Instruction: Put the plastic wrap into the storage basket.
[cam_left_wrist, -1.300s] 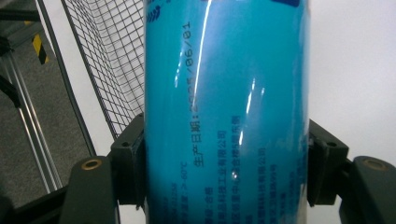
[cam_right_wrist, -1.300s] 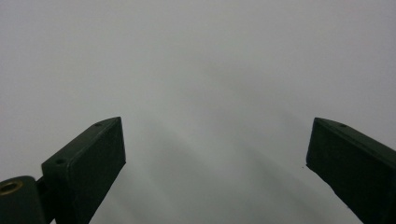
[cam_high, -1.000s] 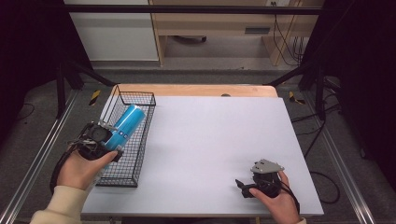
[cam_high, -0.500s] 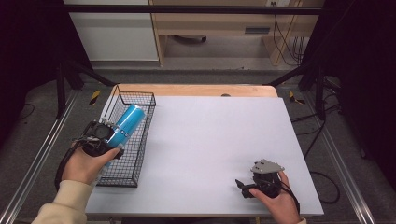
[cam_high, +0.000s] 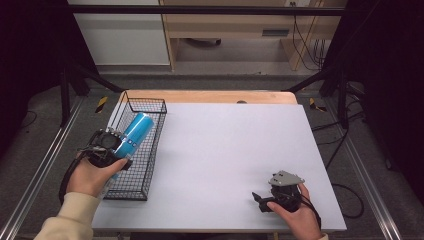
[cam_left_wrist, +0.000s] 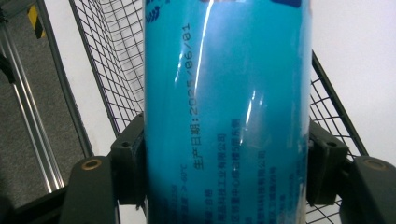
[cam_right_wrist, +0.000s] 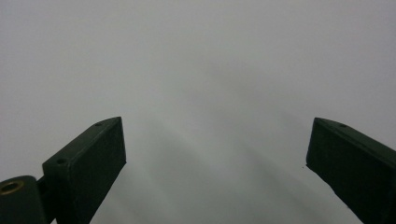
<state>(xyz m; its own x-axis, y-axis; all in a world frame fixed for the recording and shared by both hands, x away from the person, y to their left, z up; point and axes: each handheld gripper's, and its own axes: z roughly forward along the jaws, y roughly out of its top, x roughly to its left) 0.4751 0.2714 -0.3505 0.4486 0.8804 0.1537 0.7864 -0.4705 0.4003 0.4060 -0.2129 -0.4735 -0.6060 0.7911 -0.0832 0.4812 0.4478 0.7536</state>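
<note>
White table (cam_high: 230, 150): blue can (cam_high: 132, 132) clamped in left hand-held gripper (cam_high: 106, 145), apparently over basket (cam_high: 145, 150).

Lab recording bay: white table (cam_high: 225, 150) framed by aluminium rails (cam_high: 40, 170), black curtains (cam_high: 30, 60), loose cables (cam_high: 305, 35) on grey floor.

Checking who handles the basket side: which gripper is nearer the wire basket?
Left. The left gripper holds the blue can over the wire basket; the right gripper rests open on the table's near right part, well apart from it.
</note>
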